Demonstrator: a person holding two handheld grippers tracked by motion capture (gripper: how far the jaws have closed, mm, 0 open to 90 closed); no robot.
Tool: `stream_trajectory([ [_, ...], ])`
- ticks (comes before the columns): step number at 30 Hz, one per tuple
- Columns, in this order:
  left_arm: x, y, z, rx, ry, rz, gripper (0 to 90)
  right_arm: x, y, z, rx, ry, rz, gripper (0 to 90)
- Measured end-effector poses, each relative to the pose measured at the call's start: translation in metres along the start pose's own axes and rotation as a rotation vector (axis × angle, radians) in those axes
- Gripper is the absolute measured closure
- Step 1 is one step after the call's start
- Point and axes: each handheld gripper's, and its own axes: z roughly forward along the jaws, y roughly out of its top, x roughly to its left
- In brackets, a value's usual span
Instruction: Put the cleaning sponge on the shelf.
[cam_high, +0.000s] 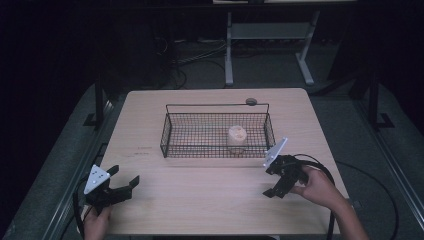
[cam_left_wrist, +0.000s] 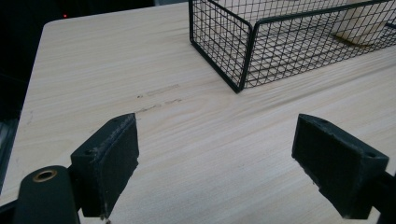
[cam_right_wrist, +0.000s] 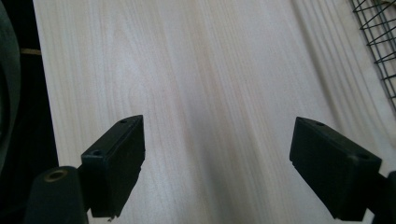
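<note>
High view, item: pale round bun sits inside wire basket, toward its right end.
Handling: judged light, soft, easily crushed; take it gently across the sides, from above.
Right gripper: nearest, jaws wide apart, empty, over table.
Left gripper: jaws spread, empty, well apart from basket.

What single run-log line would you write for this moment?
left gripper: open, empty | right gripper: open, empty | pale cup-like object: upright in wire basket | table: basket at centre
</note>
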Motion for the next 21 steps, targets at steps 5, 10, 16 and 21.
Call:
stream_trajectory([
  [5, -0.001, 0.0, 0.0, 0.001, -0.003, -0.003, 14.0, 0.003, -0.007, 0.002, -0.008, 0.0, 0.006, 17.7],
  [10, -0.001, 0.0, 0.001, 0.003, -0.001, -0.001, 13.9, 0.006, -0.013, 0.005, -0.017, -0.001, 0.01, 17.7],
  [16, -0.002, 0.0, 0.001, 0.004, -0.003, 0.004, 13.9, 0.011, -0.019, 0.005, -0.024, -0.009, 0.013, 17.7],
  [21, -0.002, 0.0, 0.001, 0.007, -0.005, 0.006, 14.0, 0.016, -0.024, 0.004, -0.039, -0.022, 0.009, 17.7],
])
